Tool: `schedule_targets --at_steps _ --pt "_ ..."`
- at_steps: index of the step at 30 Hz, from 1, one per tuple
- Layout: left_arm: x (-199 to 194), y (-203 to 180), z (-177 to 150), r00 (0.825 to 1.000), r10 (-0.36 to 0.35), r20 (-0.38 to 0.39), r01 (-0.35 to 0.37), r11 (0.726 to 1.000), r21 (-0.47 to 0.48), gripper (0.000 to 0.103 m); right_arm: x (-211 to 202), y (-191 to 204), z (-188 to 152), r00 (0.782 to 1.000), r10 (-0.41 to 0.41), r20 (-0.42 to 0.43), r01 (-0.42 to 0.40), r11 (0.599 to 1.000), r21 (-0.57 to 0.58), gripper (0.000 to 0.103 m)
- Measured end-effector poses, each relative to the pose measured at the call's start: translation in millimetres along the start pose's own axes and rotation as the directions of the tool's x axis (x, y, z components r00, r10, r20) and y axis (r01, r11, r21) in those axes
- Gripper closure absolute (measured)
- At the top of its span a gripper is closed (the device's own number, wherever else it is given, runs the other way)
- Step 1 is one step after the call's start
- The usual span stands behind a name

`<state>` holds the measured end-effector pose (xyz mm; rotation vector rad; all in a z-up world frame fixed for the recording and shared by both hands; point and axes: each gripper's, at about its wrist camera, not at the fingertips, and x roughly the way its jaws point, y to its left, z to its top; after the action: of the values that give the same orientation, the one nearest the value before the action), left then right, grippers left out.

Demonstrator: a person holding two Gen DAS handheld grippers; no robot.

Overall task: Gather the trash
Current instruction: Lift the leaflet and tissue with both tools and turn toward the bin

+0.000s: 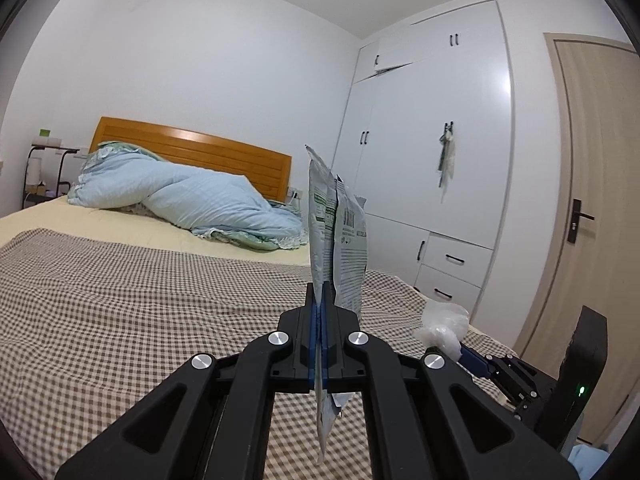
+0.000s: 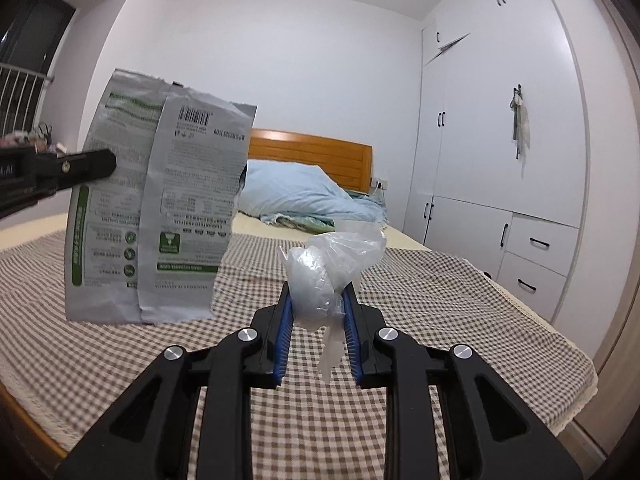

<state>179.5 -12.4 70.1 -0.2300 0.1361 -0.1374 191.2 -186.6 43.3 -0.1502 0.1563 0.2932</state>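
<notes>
My left gripper [image 1: 320, 292] is shut on a flat grey and green empty package [image 1: 340, 232], held upright above the checked bedspread. The package also shows in the right wrist view [image 2: 160, 216], with the left gripper [image 2: 108, 166] clamped on its left side. My right gripper [image 2: 318, 300] is shut on a crumpled clear plastic bag [image 2: 324, 276], held above the bed. In the left wrist view that bag [image 1: 444, 326] and the right gripper [image 1: 448, 342] sit low at the right.
The bed has a checked cover [image 1: 120, 312], a blue quilt [image 1: 192, 200] and a wooden headboard [image 1: 192, 148]. A white wardrobe [image 1: 432, 160] and a door [image 1: 592, 200] stand to the right. A small shelf [image 1: 44, 172] is at the far left.
</notes>
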Motion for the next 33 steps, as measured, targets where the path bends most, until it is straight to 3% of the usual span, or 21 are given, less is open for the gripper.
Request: schedule_targets --at_steps 15,24,33 --pt "-83 -23 8 0.999 -0.032 -0.028 0.033 0.999 0.039 0.103 -96 3 24 0.995 0.083 0.064 -0.085 0.996 0.037 0.079" --pt "-123 -17 -1 0.996 -0.043 -0.083 0.046 0.998 0.037 0.103 -138 15 23 0.99 0.13 0.05 -0.13 0.991 0.009 0.079" --pt "-147 -9 -17 0.983 -0.047 -0.179 0.055 0.998 0.038 0.103 -152 16 13 0.978 0.204 -0.028 -0.203 0.978 0.057 0.079"
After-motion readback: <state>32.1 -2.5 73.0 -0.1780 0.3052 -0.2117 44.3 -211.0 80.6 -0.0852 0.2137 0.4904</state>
